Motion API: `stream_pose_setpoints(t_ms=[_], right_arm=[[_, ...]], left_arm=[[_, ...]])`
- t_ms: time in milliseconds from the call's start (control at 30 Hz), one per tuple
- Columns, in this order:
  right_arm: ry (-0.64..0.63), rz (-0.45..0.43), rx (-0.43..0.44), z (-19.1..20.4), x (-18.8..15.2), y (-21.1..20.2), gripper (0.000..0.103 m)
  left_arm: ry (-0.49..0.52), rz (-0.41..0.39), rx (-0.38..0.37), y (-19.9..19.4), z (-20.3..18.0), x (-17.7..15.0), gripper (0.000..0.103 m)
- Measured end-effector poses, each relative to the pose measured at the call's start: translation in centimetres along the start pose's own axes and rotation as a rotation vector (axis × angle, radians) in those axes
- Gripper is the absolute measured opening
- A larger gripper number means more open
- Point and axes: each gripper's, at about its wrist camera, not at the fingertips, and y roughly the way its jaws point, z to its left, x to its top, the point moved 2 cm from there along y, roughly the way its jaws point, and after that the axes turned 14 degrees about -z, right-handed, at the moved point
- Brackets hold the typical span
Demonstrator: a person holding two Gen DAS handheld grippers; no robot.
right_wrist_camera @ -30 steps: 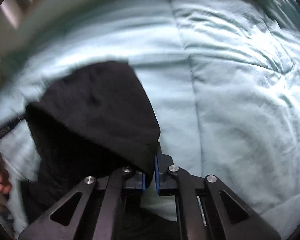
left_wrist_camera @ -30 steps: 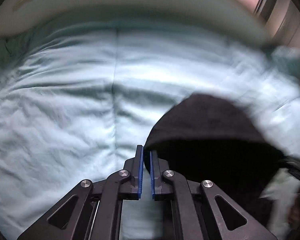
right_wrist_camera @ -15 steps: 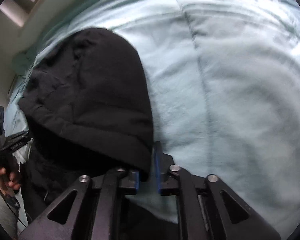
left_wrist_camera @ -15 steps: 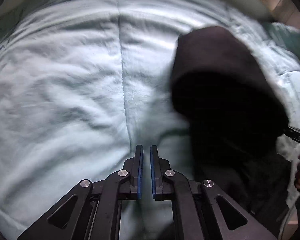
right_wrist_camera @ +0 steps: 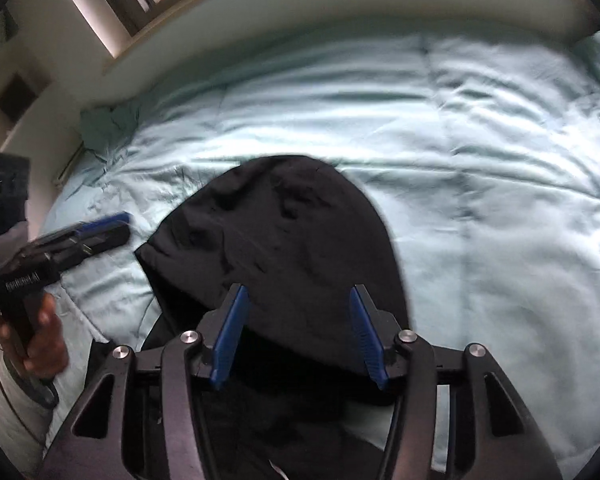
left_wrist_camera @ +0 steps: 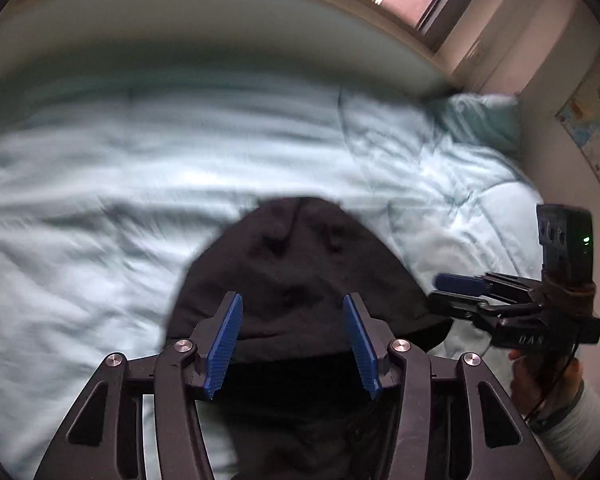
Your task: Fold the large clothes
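A black hooded garment (left_wrist_camera: pixel 300 272) of soft, matte knit lies on a bed, on a pale mint quilted comforter (left_wrist_camera: pixel 100 208) whose surface is rumpled into shallow ridges and crossed by stitched seams. The rounded hood points toward 12 o'clock in both wrist views, its dome creased with small dimples, and the darker body of the garment runs down toward 6 o'clock under the cameras.

The left hand-held gripper (left_wrist_camera: pixel 292 324) has just been opening: its two ribbed blue pads (left_wrist_camera: pixel 226 340) stand apart above the hood's lower edge and press on nothing. The right hand-held gripper (right_wrist_camera: pixel 298 330) has likewise just been opening, its blue pads (right_wrist_camera: pixel 228 336) spread over the black fabric with no cloth pinched between them.

In the left wrist view the right one appears at 3 o'clock, held by a hand (left_wrist_camera: pixel 540 376) in a light sleeve. At 12 o'clock a smooth, curved headboard (left_wrist_camera: pixel 220 32) borders the comforter, with a window frame (left_wrist_camera: pixel 440 8) beyond at 1 o'clock.
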Motion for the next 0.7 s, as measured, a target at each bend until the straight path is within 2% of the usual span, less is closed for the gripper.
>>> stream_pose_setpoints(t_ms=[100, 133, 167, 233, 300, 400, 467, 533, 600, 667, 700], right_arm=[[-0.032, 0.101, -0.035, -0.2, -3.1, 4.6, 0.056], [-0.042, 0.14, -0.033, -0.6, -4.6, 5.9, 0.056], [-0.054, 0.16, -0.037, -0.8, -5.9, 6.7, 0.056], [-0.072, 0.169, -0.044, -1.4, -7.6, 7.2, 0.055], [-0.061, 0.159, -0.039, -1.5, -7.5, 6.7, 0.055], [-0.052, 0.131, -0.048, -1.3, -6.2, 4.3, 0.055], [-0.065, 0.074, -0.038, -0.9, -5.6, 1.9, 0.056], [-0.061, 0.023, -0.044, -1.1, -5.6, -0.1, 0.056], [-0.044, 0.034, -0.063, -2.0, -6.3, 0.0, 0.056], [-0.03, 0.097, -0.117, -3.2, -7.6, 1.8, 0.056], [-0.026, 0.142, -0.148, -3.8, -8.4, 3.1, 0.059]], left_arm=[[-0.009, 0.19, 0.079, 4.7, 2.8, -5.1, 0.055], [-0.034, 0.201, 0.063, 5.1, 3.7, -6.6, 0.055], [-0.077, 0.167, 0.034, 4.8, 4.5, -7.7, 0.055], [-0.132, 0.143, 0.009, 4.0, 5.2, -7.7, 0.055], [-0.166, 0.127, 0.005, 3.3, 5.2, -7.2, 0.054], [-0.152, 0.089, 0.015, 1.2, 4.3, -5.9, 0.053], [-0.123, 0.034, 0.009, -0.6, 3.5, -5.1, 0.053], [-0.138, -0.014, 0.024, -1.8, 3.6, -4.8, 0.053], [-0.182, -0.021, 0.075, -1.4, 4.9, -5.0, 0.053], [-0.233, 0.045, 0.2, 0.4, 7.6, -6.6, 0.053], [-0.264, 0.077, 0.197, 1.4, 8.8, -7.3, 0.056]])
